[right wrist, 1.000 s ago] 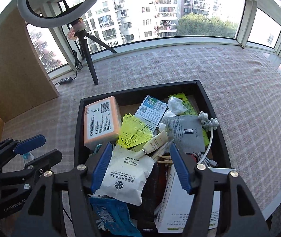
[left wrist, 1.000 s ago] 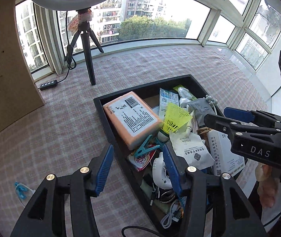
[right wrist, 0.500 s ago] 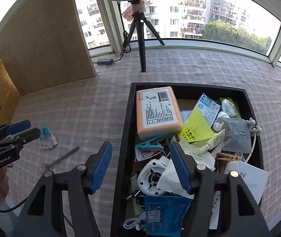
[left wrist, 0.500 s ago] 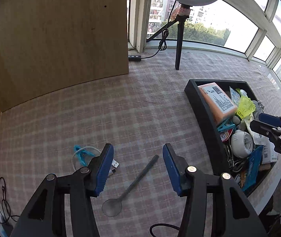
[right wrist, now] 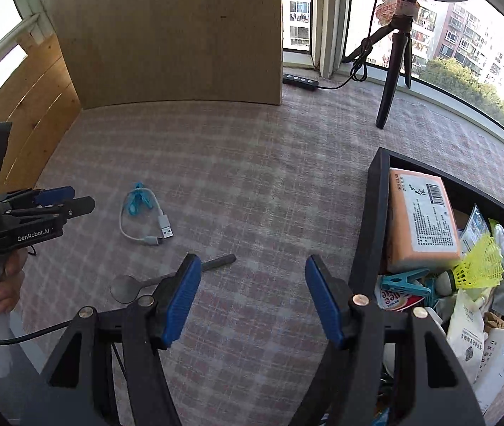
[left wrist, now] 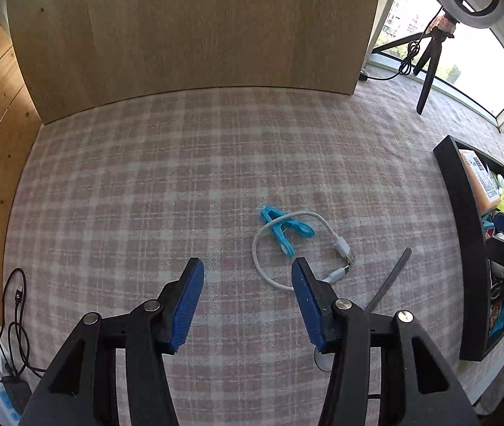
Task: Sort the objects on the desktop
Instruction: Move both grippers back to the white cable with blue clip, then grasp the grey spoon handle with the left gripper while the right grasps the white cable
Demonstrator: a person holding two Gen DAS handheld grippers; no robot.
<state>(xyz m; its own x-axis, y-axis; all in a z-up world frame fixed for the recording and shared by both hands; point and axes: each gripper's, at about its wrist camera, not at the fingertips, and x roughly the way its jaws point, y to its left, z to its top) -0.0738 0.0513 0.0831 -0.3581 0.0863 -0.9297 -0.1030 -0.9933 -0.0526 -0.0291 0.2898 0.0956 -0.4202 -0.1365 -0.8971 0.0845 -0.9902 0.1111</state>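
On the checked desk (left wrist: pixel 145 177), left tool (left wrist: pixel 248 285) and right tool (right wrist: pixel 252 284) are hanging open and empty; blue clip (left wrist: pixel 283 229) is lying across white cable (left wrist: pixel 262 266).

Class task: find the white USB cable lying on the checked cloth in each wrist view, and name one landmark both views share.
Left wrist: white USB cable at centre, looped around the blue clothes peg.
Right wrist: left of centre, beside the peg.
Shared landmark: black tray, at right in both.
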